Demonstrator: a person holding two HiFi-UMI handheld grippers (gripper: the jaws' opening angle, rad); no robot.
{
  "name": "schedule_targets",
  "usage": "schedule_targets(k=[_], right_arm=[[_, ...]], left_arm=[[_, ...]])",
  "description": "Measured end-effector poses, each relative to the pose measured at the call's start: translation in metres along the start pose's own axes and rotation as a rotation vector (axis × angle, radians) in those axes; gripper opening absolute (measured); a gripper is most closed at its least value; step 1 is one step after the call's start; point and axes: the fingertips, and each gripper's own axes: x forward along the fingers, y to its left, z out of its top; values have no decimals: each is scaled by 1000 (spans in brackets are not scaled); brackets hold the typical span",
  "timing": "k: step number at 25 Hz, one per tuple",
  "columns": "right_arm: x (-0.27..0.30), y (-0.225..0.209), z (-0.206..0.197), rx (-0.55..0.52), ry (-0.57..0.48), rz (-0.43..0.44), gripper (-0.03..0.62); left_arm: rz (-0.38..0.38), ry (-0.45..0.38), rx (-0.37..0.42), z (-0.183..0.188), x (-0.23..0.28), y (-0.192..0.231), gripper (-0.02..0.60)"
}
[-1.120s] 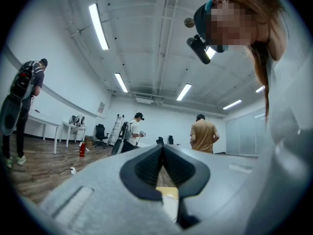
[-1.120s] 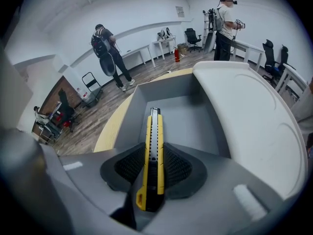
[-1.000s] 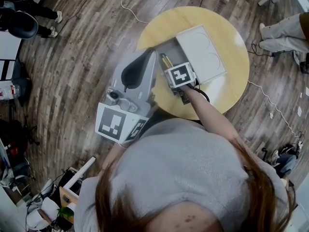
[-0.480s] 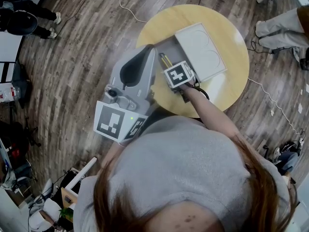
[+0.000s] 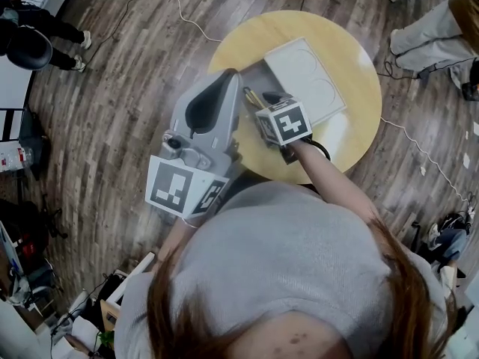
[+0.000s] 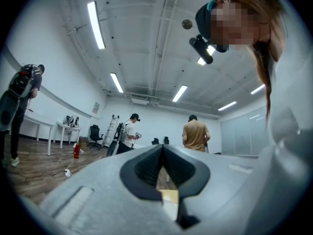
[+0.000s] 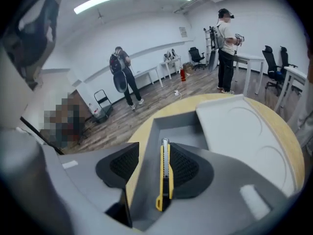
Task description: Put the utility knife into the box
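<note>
A yellow utility knife (image 7: 165, 175) lies lengthwise in the open grey box (image 7: 182, 130) on the round yellow table (image 5: 344, 133). My right gripper (image 7: 154, 147) hangs just over the box with its jaws opening. The knife lies between them, close along the right pad (image 7: 185, 166), and the left pad (image 7: 123, 164) stands well off it. From the head camera the knife (image 5: 254, 98) shows beside the right gripper (image 5: 269, 103), inside the box (image 5: 253, 73). My left gripper (image 5: 230, 75) is held up off the table's left side, shut and empty, its jaw tips (image 6: 163, 149) pointing into the room.
The box's pale lid (image 5: 305, 77) with round embossings lies on the table right of the box. Cables (image 5: 187, 10) run over the wood floor. People stand at the far left (image 5: 34, 32) and top right (image 5: 426, 28). Desks and chairs (image 7: 274, 58) stand behind.
The right gripper's jaws have spread apart from the knife, and its marker cube has shifted a little to the right. The left gripper has stayed where it was.
</note>
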Motion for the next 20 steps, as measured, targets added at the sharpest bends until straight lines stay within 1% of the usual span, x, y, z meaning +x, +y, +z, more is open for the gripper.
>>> schedule_targets(k=[3, 5, 6, 9, 12, 13, 16, 17, 18, 20], right_arm=[[-41, 6, 36, 11, -156, 16, 192], [-71, 7, 60, 7, -257, 13, 153], [-86, 7, 70, 4, -293, 10, 124], [-124, 8, 96, -31, -391, -10, 106], [-162, 12, 118, -29, -505, 1, 75], [-174, 11, 124, -36, -537, -10, 75], [-207, 13, 139, -110, -625, -69, 61], [-218, 16, 143, -144, -654, -82, 54], [-227, 20, 147, -180, -682, -94, 28], [-243, 27, 153, -232, -736, -109, 21]], left_arm=[[-19, 0, -2, -1, 4, -7, 2], [-32, -1, 1, -2, 7, -11, 2], [-40, -1, 2, -3, 8, -13, 2], [-67, 2, 4, -4, 14, -20, 0], [-92, -4, 9, -2, 19, -27, 2], [-100, -6, 11, -1, 22, -29, 2], [-126, -9, 19, 0, 29, -35, 2], [-134, -10, 19, 1, 31, -37, 2], [-141, -12, 20, 2, 33, -40, 2], [-151, -13, 20, 4, 35, -44, 2]])
